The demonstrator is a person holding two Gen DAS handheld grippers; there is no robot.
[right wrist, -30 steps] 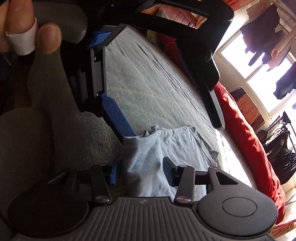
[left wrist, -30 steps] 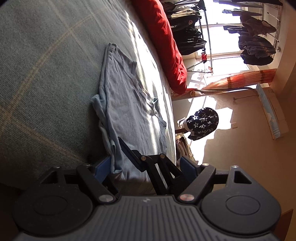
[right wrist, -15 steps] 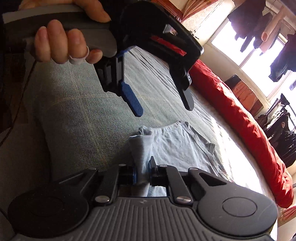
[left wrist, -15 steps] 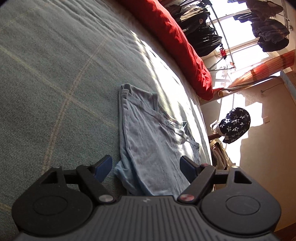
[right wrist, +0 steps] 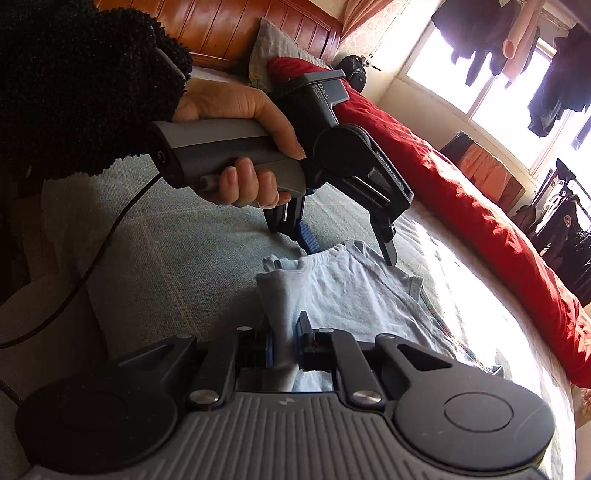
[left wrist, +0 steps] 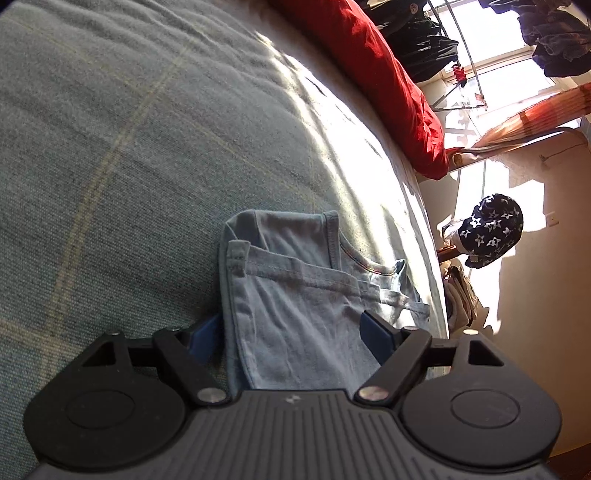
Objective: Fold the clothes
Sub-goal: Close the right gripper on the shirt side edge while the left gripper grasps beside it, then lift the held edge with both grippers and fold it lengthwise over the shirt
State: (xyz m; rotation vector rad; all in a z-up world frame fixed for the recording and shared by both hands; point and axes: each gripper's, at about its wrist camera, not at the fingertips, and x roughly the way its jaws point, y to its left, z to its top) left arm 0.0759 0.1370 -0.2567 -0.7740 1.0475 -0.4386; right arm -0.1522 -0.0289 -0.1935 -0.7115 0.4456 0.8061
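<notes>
A light blue t-shirt [left wrist: 295, 295] lies partly folded on the grey-green bed cover [left wrist: 129, 147]. In the left wrist view my left gripper [left wrist: 291, 332] is open and low over the shirt, with one blue pad on each side of the folded cloth. In the right wrist view my right gripper [right wrist: 282, 343] is shut on a raised pinch of the t-shirt [right wrist: 351, 291] at its near edge. Beyond it a hand holds the left gripper [right wrist: 349, 251], with both fingertips down at the shirt's far end.
A red duvet [right wrist: 461, 192] runs along the far side of the bed, with a wooden headboard [right wrist: 240, 29] behind it. The bed edge [left wrist: 432, 236] drops off toward a dark star-patterned item [left wrist: 491, 229]. Dark clothes hang at the window. A black cable [right wrist: 92, 258] trails from the left gripper's handle.
My right gripper closed on the shirt's near edge and keeps hold of it. My left gripper drew away from it, moved along the shirt and came down astride the cloth, still open.
</notes>
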